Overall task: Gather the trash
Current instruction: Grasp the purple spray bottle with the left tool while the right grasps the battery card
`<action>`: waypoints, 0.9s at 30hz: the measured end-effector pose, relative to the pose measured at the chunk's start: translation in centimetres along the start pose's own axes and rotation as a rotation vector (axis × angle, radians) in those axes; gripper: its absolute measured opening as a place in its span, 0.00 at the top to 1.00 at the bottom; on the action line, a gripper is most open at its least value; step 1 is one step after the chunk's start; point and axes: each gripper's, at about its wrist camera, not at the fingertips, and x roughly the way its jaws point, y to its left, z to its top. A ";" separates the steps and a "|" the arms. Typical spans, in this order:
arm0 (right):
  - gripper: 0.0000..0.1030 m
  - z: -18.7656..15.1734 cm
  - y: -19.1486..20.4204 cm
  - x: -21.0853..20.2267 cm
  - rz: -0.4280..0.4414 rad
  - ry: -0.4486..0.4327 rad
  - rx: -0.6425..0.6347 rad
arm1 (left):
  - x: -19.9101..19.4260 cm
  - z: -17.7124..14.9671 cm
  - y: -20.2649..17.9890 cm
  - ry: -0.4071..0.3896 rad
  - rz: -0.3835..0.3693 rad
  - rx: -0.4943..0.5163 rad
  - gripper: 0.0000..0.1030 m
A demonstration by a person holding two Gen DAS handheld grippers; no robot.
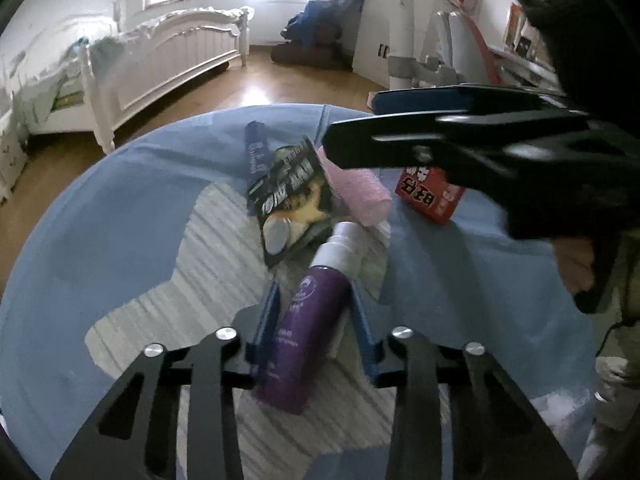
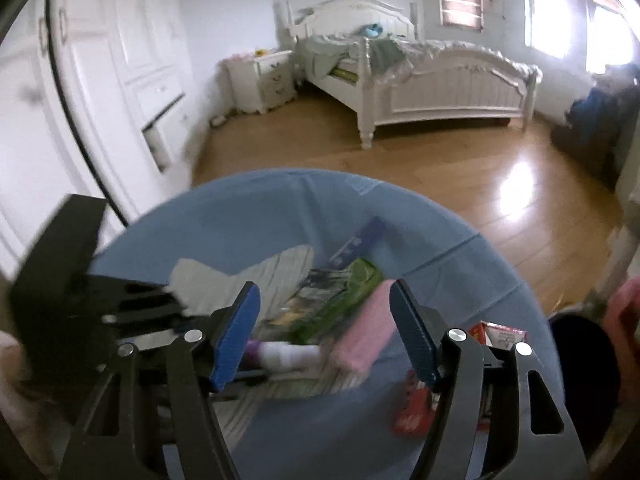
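A purple spray bottle (image 1: 310, 312) with a white cap lies between the blue pads of my left gripper (image 1: 316, 300), which is shut on it. Beyond it on the blue cloth lie a black snack wrapper (image 1: 292, 196), a pink roll (image 1: 356, 188), a purple tube (image 1: 256, 152) and a red carton (image 1: 432, 196). My right gripper (image 2: 324, 320) is open and empty above the pile; it crosses the left wrist view (image 1: 400, 136) from the right. In the right wrist view I see the bottle's white cap (image 2: 288, 354), the pink roll (image 2: 364, 332), a green wrapper (image 2: 340, 300) and the red carton (image 2: 416, 408).
The blue cloth (image 1: 100, 220) covers a round table with a striped patch (image 1: 208, 280) showing. A white bed (image 2: 420, 80), a nightstand (image 2: 260, 80) and white wardrobe doors (image 2: 100, 80) stand around a wooden floor (image 2: 440, 168). A dark bin opening (image 2: 580, 380) is at the right.
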 end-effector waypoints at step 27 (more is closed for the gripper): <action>0.22 2.9 4.9 10.8 0.065 0.312 -0.044 | -9.1 -7.2 8.1 -0.181 0.153 -0.580 0.76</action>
